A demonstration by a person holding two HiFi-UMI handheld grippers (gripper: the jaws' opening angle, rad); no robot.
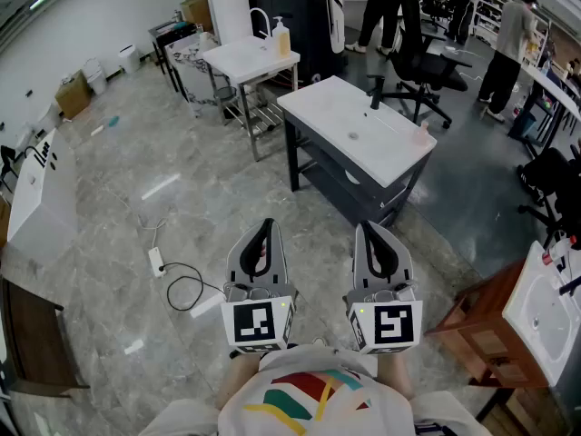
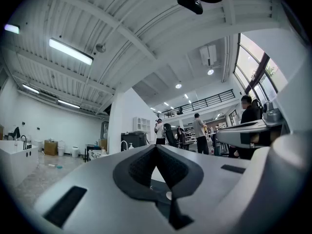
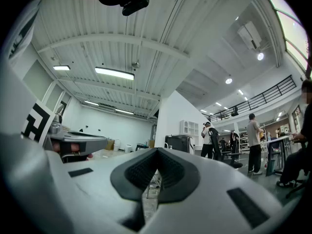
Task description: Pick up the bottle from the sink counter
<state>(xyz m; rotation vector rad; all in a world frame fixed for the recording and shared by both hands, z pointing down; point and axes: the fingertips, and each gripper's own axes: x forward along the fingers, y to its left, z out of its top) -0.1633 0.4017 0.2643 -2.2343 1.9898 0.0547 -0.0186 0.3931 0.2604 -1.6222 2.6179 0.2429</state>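
L claw [image 1: 264, 229] & R claw [image 1: 366, 232] both pressed together, empty; bottle [image 1: 282, 36] well apart

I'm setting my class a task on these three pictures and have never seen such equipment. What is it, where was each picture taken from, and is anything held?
No robot here: a person holds a two-jaw gripper in each hand. The head view looks down from a camera on the person's head; the left gripper and right gripper show at the bottom. The other two pictures come from cameras riding on each gripper, looking along its jaws. Both pairs of jaws are shut with nothing between them. Ahead stands a white sink counter; behind it, a smaller sink table carries a pump bottle. Nothing is held yet.
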